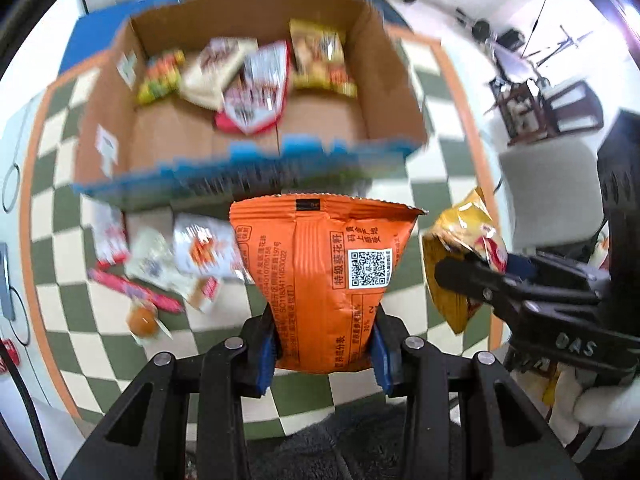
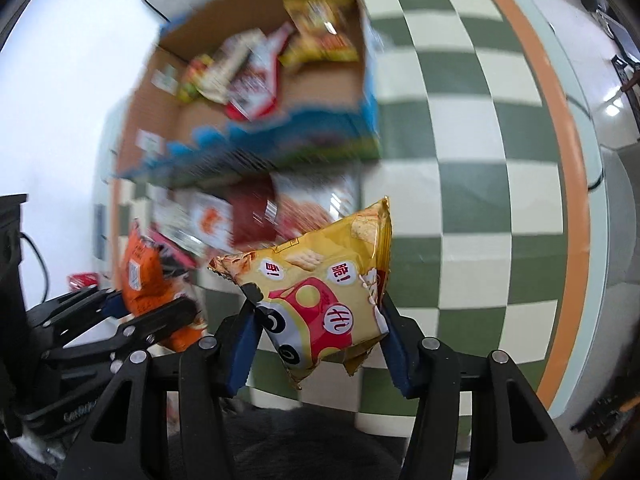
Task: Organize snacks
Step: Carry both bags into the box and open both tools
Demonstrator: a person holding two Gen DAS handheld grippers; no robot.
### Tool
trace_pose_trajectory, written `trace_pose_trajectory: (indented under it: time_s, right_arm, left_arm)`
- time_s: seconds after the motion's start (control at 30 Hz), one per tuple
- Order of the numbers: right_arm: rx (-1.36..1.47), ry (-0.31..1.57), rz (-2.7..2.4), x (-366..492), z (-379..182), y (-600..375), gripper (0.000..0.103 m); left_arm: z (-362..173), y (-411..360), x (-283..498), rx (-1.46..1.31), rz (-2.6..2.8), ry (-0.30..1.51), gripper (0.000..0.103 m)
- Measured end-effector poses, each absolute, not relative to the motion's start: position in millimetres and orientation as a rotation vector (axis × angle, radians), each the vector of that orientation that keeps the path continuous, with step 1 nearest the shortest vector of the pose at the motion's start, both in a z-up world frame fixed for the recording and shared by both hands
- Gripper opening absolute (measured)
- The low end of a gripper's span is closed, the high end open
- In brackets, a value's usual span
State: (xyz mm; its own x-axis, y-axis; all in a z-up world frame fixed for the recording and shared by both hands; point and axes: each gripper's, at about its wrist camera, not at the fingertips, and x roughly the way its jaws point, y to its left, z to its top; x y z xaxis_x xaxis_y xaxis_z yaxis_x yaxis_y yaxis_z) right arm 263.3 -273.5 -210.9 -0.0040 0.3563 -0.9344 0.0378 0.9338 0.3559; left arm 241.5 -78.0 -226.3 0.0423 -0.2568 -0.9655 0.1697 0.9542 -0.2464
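Note:
My left gripper [image 1: 324,344] is shut on the lower part of an orange snack bag [image 1: 320,264], which hangs upright above the mat. In the right wrist view the same left gripper [image 2: 148,304] and orange bag [image 2: 140,272] sit low at the left. My right gripper [image 2: 320,332] is shut on a yellow snack bag [image 2: 316,292], its blue pads [image 2: 240,344] pressing both sides. The left wrist view shows that right gripper [image 1: 472,280] and yellow bag [image 1: 460,232] at the right. Ahead of both stands an open cardboard box [image 1: 384,80] holding several snack packets [image 1: 256,84].
Several loose packets [image 1: 192,256] and a small orange round item [image 1: 142,320] lie on the green-and-cream checked mat [image 2: 480,160] in front of the box [image 2: 280,136]. A gloved hand [image 1: 608,408] holds the right gripper. Dark furniture [image 1: 552,108] stands far right.

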Motion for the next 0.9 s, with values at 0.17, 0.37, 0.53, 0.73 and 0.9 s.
trace_pose_trajectory:
  time_s: [0.17, 0.37, 0.53, 0.73, 0.9]
  right_arm:
    - [0.371, 1.455, 0.319, 292, -154, -272, 0.057]
    - [0.352, 1.366, 0.323, 339, -130, -258, 0.057]
    - [0.342, 1.369, 0.281, 384, -154, -251, 0.057]
    - [0.362, 1.447, 0.233, 416, -206, -248, 0.057]
    - [0.330, 1.502, 0.205, 434, -238, -241, 0.057]
  left_arm:
    - [-196, -47, 280, -0.075, -0.285, 1.419, 0.035]
    - [-198, -15, 335, -0.078, -0.197, 1.399, 0.035]
    - [-232, 3, 372, -0.068, -0.134, 1.451, 0.035]
    - [-285, 15, 402, -0.062, -0.078, 1.551, 0.035]
    - [-311, 23, 413, -0.060, -0.062, 1.600, 0.036]
